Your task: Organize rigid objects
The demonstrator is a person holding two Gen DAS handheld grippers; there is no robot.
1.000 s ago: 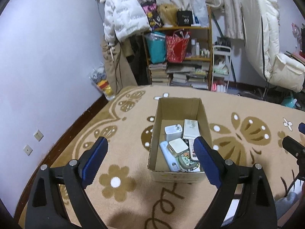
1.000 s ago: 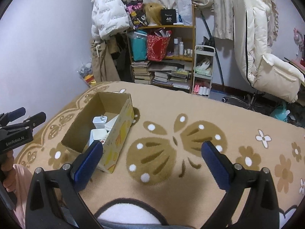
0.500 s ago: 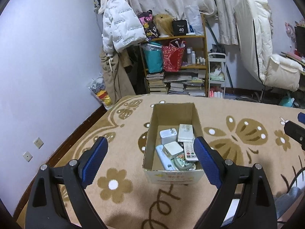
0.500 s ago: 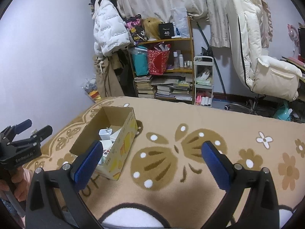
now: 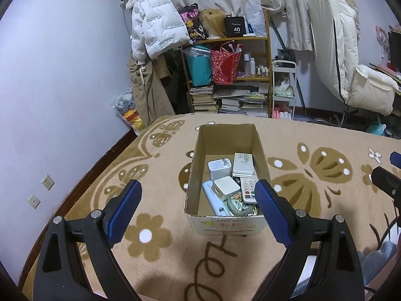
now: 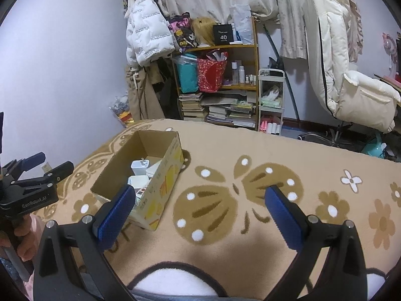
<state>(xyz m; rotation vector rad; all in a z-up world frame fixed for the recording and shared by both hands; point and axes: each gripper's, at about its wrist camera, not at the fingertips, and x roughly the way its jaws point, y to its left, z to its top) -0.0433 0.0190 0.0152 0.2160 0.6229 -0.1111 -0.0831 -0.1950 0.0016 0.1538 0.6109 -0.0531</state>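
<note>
Open brown cardboard box point(image 5: 226, 148) sits centre frame in the left wrist view, on the tan blanket with brown flower and butterfly pattern point(image 5: 313, 175). Its long axis runs straight away from the left gripper point(image 5: 198, 198). Inside, crowded toward the near end: white plug charger point(image 5: 218, 168), white remote controls point(image 5: 241, 161), pale blue oblong case point(image 5: 213, 198), small white cube adapter point(image 5: 225, 188). Left gripper's blue-padded fingers are spread wide, nothing between them; box lies dead ahead and below, between the finger lines. Right gripper point(image 6: 200, 209) is likewise spread and empty; box point(image 6: 160, 173) sits left of centre in its view, angled. Judgement: left hand is nearer and better aligned for reaching in
</note>
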